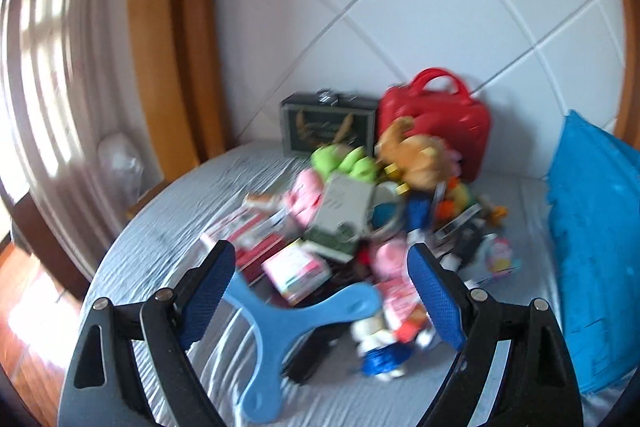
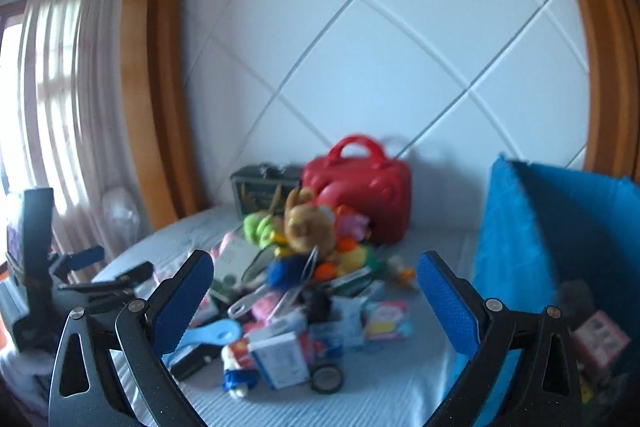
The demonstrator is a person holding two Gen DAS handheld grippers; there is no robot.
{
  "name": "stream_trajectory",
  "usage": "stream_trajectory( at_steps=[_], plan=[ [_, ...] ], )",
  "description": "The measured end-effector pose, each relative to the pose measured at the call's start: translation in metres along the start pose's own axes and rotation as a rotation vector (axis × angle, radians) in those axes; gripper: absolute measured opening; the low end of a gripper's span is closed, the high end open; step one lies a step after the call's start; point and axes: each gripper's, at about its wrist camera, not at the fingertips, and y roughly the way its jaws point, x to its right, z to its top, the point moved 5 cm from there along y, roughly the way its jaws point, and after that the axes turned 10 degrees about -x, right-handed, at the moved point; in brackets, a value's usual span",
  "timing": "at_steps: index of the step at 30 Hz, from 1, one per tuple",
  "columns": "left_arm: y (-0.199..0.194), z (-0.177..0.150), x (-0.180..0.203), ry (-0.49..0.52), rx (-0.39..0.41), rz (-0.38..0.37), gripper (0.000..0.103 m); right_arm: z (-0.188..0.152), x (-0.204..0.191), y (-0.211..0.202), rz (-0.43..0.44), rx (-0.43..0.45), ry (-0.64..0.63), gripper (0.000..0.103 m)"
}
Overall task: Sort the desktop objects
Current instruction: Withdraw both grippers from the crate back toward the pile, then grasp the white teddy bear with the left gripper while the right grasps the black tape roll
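Note:
A heap of toys, boxes and plush animals [image 1: 352, 211] lies on a pale blue sheet [image 1: 168, 227]; it also shows in the right wrist view [image 2: 296, 275]. A blue three-armed plastic toy [image 1: 280, 327] lies at the heap's near edge, below my left gripper [image 1: 322, 287], whose jaws stand wide open and hold nothing. My right gripper [image 2: 316, 303] is open and empty, hovering before the heap. The left gripper body [image 2: 80, 279] shows at the left of the right wrist view. Both views are blurred.
A red handbag [image 1: 436, 123] and a dark green case [image 1: 328, 127] stand against the white quilted headboard [image 1: 400, 7]. A blue fabric bin [image 2: 560, 247] holding small boxes stands at the right. Curtains [image 1: 44, 67] and a wooden floor [image 1: 24, 327] are at the left.

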Motion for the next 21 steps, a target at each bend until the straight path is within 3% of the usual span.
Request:
stream_trajectory(
  at_steps=[5, 9, 15, 21],
  plan=[
    [0.046, -0.039, -0.055, -0.092, -0.110, -0.003, 0.088, -0.046, -0.010, 0.055, -0.017, -0.121, 0.012, 0.103],
    [0.082, -0.069, -0.061, -0.094, -0.206, -0.007, 0.088, -0.090, 0.003, 0.092, -0.048, -0.244, 0.050, 0.103],
    [0.119, -0.103, -0.018, 0.002, -0.310, -0.082, 0.088, -0.141, 0.016, 0.123, -0.084, -0.371, 0.066, 0.103],
    [0.142, -0.114, 0.037, 0.069, -0.373, -0.174, 0.088, -0.166, 0.035, 0.133, -0.129, -0.455, 0.103, 0.103]
  ],
)
